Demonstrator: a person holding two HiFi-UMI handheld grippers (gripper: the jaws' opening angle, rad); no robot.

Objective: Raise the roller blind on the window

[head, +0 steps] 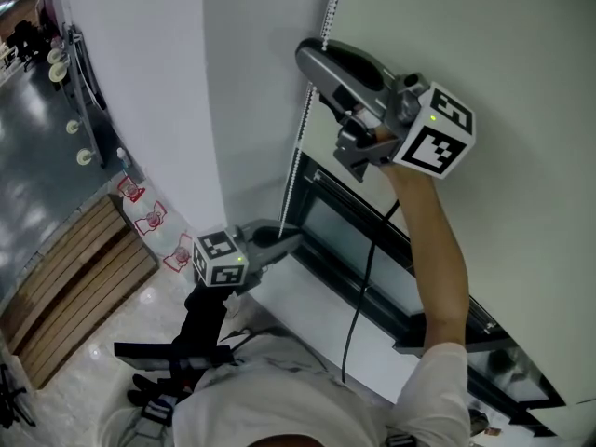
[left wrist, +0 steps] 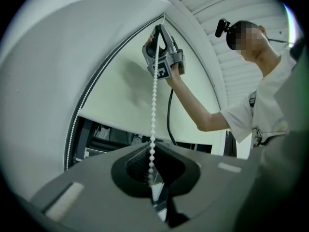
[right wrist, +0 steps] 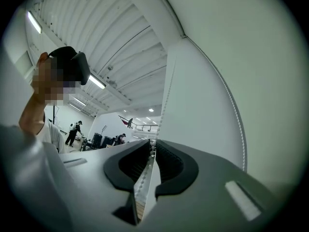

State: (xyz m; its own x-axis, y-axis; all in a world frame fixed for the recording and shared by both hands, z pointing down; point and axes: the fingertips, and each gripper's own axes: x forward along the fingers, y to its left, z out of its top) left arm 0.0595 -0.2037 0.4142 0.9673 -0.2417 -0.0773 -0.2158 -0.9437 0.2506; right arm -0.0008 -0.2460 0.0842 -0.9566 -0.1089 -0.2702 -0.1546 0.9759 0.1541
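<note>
The chain (left wrist: 154,95) hung along the left edge of the blind (head: 521,82), which sat partly down over the window (head: 363,250). Left tongs (left wrist: 153,148) were clamped on the chain low down; right tongs (right wrist: 153,148) were pinched on it high up.

Glossy floor (head: 88,366) beside a white wall (head: 158,82).
Wooden slats (head: 70,282) lie on it; red-and-white markers (head: 149,220) line the wall's foot.

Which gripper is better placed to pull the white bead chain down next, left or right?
Right, probably. The right gripper has its fingers shut on the white bead chain high up, with room to pull down. The left gripper holds it far lower.
</note>
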